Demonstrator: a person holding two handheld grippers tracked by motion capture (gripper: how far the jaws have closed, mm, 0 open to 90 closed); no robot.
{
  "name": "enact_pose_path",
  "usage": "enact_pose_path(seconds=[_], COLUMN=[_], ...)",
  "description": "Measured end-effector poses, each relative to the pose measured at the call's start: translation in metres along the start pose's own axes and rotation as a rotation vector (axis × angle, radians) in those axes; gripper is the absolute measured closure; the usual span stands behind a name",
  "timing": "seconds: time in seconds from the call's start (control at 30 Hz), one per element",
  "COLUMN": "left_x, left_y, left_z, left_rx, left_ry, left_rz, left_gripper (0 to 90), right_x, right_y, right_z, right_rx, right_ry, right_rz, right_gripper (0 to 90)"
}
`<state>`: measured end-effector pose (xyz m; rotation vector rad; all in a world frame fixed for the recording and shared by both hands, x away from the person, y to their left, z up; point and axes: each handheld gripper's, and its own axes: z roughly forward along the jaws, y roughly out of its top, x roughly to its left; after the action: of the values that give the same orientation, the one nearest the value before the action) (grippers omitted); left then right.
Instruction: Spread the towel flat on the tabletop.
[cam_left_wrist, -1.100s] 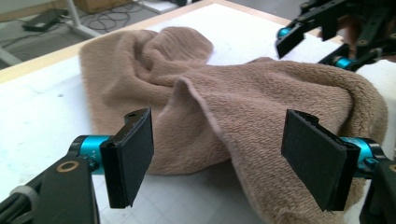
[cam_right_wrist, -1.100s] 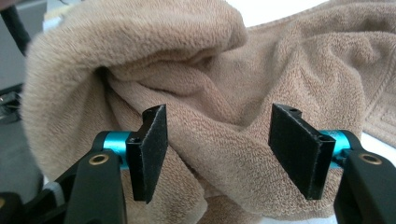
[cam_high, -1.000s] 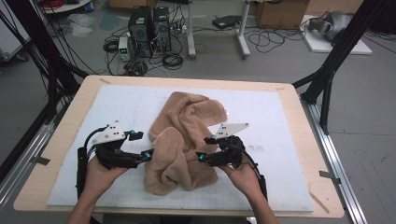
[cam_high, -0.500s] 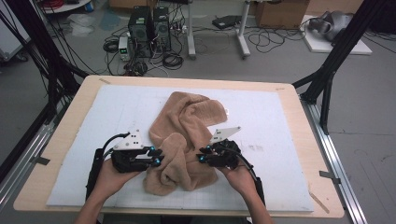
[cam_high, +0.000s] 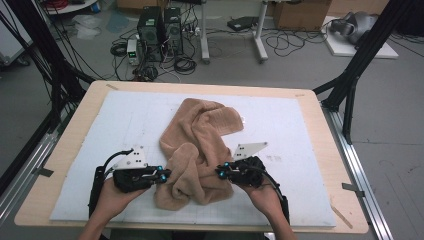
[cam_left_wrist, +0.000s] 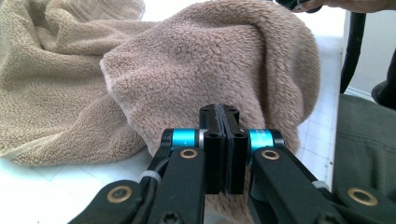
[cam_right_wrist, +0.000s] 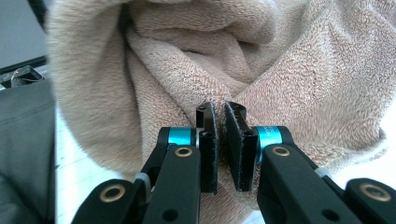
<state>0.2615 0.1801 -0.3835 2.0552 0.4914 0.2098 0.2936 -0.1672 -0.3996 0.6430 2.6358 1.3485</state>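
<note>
A tan terry towel (cam_high: 200, 135) lies crumpled on the white mat (cam_high: 110, 120), bunched toward the near edge. My left gripper (cam_high: 165, 176) points right at the towel's near-left fold. Its jaws have just been closing, and in the left gripper view they (cam_left_wrist: 219, 112) stand pressed flat together against the towel (cam_left_wrist: 210, 60), with no cloth showing between the pads. My right gripper (cam_high: 219, 174) points left at the near-right fold. Its jaws have also just been closing, and in the right gripper view they (cam_right_wrist: 219, 109) pinch a ridge of towel (cam_right_wrist: 303, 70) with a thin gap left.
The mat covers a wooden table (cam_high: 320, 100) with a bare strip around it. Black frame legs (cam_high: 350, 85) stand at both sides. Computer towers (cam_high: 160, 25) and cables lie on the floor beyond the far edge. Bare mat stretches left and right of the towel.
Both grippers' jaws, open a second ago, have closed at the towel's near folds. The left gripper has edged slightly right into the towel; the hands have otherwise hardly moved.
</note>
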Motion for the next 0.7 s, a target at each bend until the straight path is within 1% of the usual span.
enact_pose_path(seconds=[0.03,0.07,0.13,0.2,0.23,0.33,0.43,0.53,0.57,0.6,0.63,0.67,0.7], left_x=[-0.001,-0.001,0.000,0.002,0.004,0.007,0.011,0.014,0.014,0.015,0.016,0.016,0.017], left_y=[0.000,0.000,0.002,0.004,0.006,0.010,0.012,0.012,0.012,0.012,0.012,0.013,0.014], left_z=[-0.001,-0.003,-0.005,-0.007,-0.008,-0.009,-0.009,-0.007,-0.006,-0.005,-0.004,-0.003,-0.002], left_rx=[-0.006,-0.009,-0.018,-0.020,-0.023,-0.032,-0.042,-0.037,-0.036,-0.036,-0.038,-0.043,-0.044], left_ry=[0.003,0.006,0.016,0.023,0.025,0.035,0.040,0.045,0.043,0.043,0.040,0.038,0.039], left_rz=[-0.002,-0.002,-0.005,-0.009,-0.011,-0.026,-0.037,-0.043,-0.048,-0.048,-0.051,-0.054,-0.057], left_gripper=[88.2,88.2,86.9,83.0,81.5,74.0,69.4,63.8,60.2,60.2,58.2,56.5,53.9], right_x=[0.004,0.004,0.009,0.013,0.014,0.018,0.019,0.016,0.014,0.014,0.013,0.012,0.011], right_y=[0.000,0.000,-0.001,-0.002,-0.003,-0.006,-0.012,-0.021,-0.026,-0.026,-0.029,-0.030,-0.031], right_z=[-0.005,-0.005,-0.011,-0.017,-0.020,-0.029,-0.039,-0.050,-0.056,-0.056,-0.058,-0.059,-0.060], right_rx=[-0.008,-0.008,-0.018,-0.023,-0.026,-0.025,-0.026,-0.025,-0.024,-0.024,-0.024,-0.026,-0.032], right_ry=[-0.003,-0.003,-0.004,-0.002,-0.009,-0.014,-0.030,-0.049,-0.057,-0.057,-0.059,-0.051,-0.046], right_rz=[-0.007,-0.007,-0.016,-0.019,-0.023,-0.025,-0.025,-0.008,0.011,0.011,0.017,0.028,0.040], right_gripper=[83.9,83.9,84.0,84.1,84.1,84.2,84.2,84.1,84.1,84.1,84.0,82.1,76.9])
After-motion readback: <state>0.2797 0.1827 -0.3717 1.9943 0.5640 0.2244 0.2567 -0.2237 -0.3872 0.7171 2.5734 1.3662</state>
